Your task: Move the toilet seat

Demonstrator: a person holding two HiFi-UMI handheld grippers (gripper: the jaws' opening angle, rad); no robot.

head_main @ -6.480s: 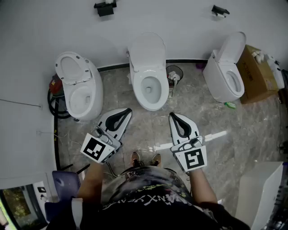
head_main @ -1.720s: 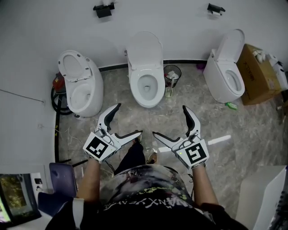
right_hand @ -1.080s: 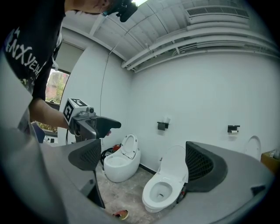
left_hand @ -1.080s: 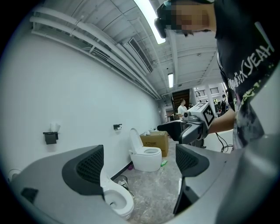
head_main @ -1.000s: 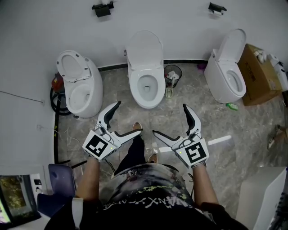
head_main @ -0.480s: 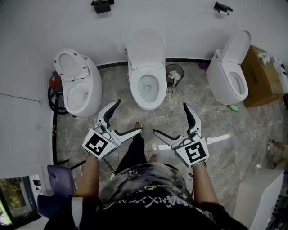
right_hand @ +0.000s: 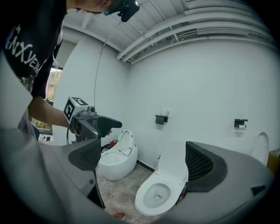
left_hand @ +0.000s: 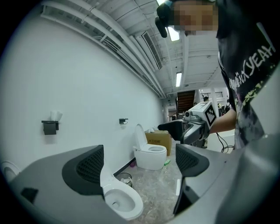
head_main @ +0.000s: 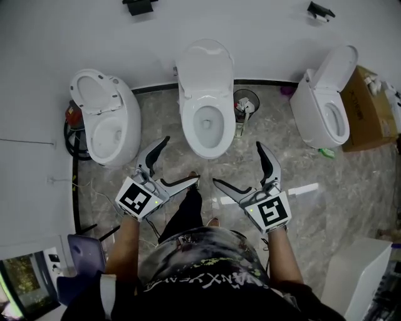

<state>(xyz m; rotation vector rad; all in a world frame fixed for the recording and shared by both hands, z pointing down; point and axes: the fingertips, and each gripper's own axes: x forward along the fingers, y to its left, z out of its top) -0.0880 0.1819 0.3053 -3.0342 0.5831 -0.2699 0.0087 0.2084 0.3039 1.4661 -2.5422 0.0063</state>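
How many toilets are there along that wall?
3. The left toilet ends the row, the middle toilet is straight ahead of the person, and the right toilet stands beside a cardboard box. None looks hidden.

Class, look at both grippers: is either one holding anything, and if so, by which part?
Nothing is held. The left gripper and the right gripper both have jaws wide apart and empty, short of the middle toilet.

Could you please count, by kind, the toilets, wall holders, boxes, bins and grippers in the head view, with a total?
White ceramic toilets: 3
Black wall-mounted holders: 2
Brown cardboard box: 1
Dark round waste bin: 1
Handheld two-jaw grippers: 2 (left gripper, right gripper)
Total: 9
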